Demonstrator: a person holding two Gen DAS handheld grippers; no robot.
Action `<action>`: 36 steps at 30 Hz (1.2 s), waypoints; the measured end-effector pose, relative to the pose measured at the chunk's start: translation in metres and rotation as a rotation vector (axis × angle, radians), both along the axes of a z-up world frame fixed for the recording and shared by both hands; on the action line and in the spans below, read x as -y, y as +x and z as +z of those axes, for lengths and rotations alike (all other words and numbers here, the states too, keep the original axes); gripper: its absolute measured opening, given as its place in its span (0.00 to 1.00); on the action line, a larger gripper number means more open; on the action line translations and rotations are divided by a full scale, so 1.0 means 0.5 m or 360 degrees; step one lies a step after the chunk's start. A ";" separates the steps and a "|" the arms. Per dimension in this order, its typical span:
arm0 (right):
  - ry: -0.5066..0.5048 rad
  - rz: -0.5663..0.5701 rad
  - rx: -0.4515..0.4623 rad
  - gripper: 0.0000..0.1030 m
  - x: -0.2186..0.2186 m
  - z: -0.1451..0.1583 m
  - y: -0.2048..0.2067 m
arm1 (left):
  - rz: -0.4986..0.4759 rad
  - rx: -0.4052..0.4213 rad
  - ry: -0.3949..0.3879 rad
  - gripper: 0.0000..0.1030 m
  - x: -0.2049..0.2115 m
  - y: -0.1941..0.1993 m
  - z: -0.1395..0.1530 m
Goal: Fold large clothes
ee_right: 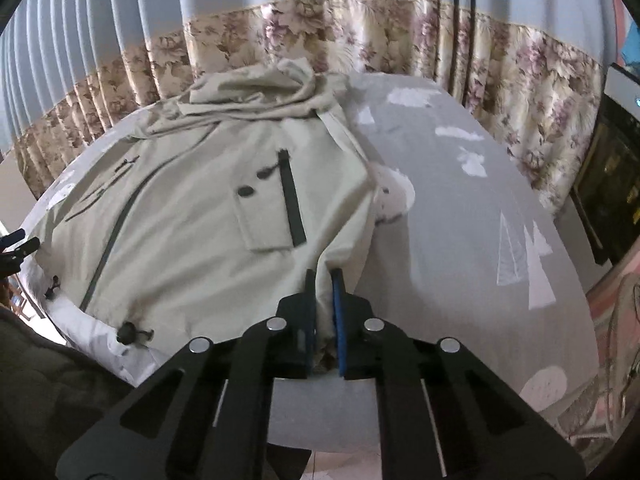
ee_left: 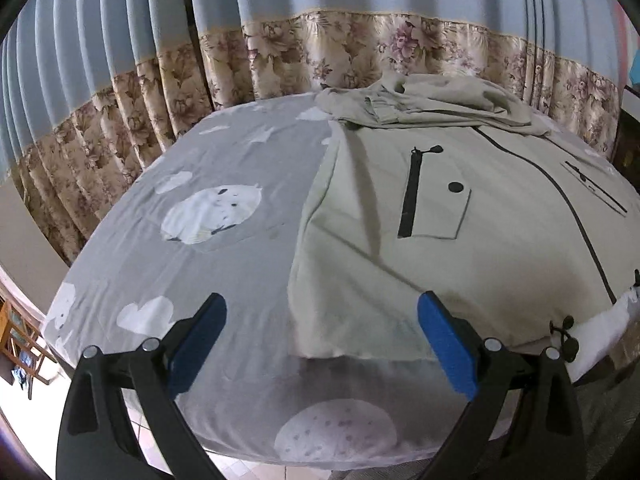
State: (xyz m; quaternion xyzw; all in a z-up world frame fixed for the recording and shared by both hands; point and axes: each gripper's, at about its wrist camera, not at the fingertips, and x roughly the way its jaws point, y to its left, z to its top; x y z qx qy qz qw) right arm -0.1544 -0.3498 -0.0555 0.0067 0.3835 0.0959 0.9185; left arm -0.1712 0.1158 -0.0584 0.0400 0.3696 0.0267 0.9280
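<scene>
Left wrist view first: my left gripper (ee_left: 322, 320) stands wide, nothing between the pads, hovering at the near left corner of the beige jacket (ee_left: 440, 216). Corner of the hem sits between the blue pads (ee_left: 448, 344) but isn't pinched; I judge that's the setup for a matching grab on this side

Jacket lies front-up on the grey patterned bedsheet (ee_left: 224, 264), spread toward the right half of the bed as this camera sees it, hood bunched at the far end by the floral curtain (ee_left: 304, 52). Flat and zipped makes sense: a clean starting shape for a fold

Right wrist view: my right gripper (ee_right: 322, 280) is nearly closed and pinching a ridge of jacket (ee_right: 192, 220) fabric at the near right hem corner; cloth is drawn up into a crease running into the jaws. Holding that corner so both hem corners can lift together, I'd guess

What each view adds:
- left view shows the left hem corner still free, plus the drawcord toggle (ee_left: 566, 336) at the hem
- right view shows the actual pinch, which the left camera can't see at all
- right view also catches a dark clip-like tip at its far left edge, likely my other gripper, too small to be sure
- bare sheet to the right of the jacket shows only here
</scene>
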 end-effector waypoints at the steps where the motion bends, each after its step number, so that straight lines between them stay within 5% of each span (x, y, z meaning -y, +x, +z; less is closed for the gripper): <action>1: 0.0008 -0.0001 0.0004 0.08 0.000 0.003 0.002 | 0.0002 -0.0014 -0.0020 0.93 0.000 0.005 -0.002; 3: 0.0021 -0.0005 0.0014 0.08 -0.002 0.008 0.002 | 0.0002 -0.0064 -0.0042 0.88 0.000 0.023 -0.010; 4: 0.0027 -0.0003 0.0019 0.09 -0.003 0.010 0.003 | -0.0011 -0.0095 -0.0056 0.71 -0.001 0.029 -0.016; 6: 0.0039 -0.0012 0.0028 0.09 -0.004 0.011 0.001 | -0.0044 -0.0147 -0.0114 0.58 -0.007 0.035 -0.025; 9: 0.0084 -0.0041 0.0017 0.10 0.003 0.011 -0.002 | -0.0045 -0.0154 -0.0123 0.24 -0.019 0.038 -0.016; 12: 0.0095 -0.0058 0.0028 0.10 0.009 0.018 0.001 | -0.0056 -0.0192 -0.0203 0.13 -0.029 0.055 -0.003; 26: 0.0086 -0.0126 0.0287 0.07 0.010 0.134 0.136 | -0.0127 -0.0044 -0.0179 0.10 -0.030 0.223 0.151; 31: 0.0058 -0.0141 0.0339 0.06 0.031 0.191 0.275 | -0.0200 0.0046 -0.0180 0.11 -0.038 0.360 0.191; 36: 0.0054 -0.0110 0.0381 0.06 0.025 0.227 0.447 | -0.0192 0.0132 -0.0052 0.11 -0.027 0.533 0.207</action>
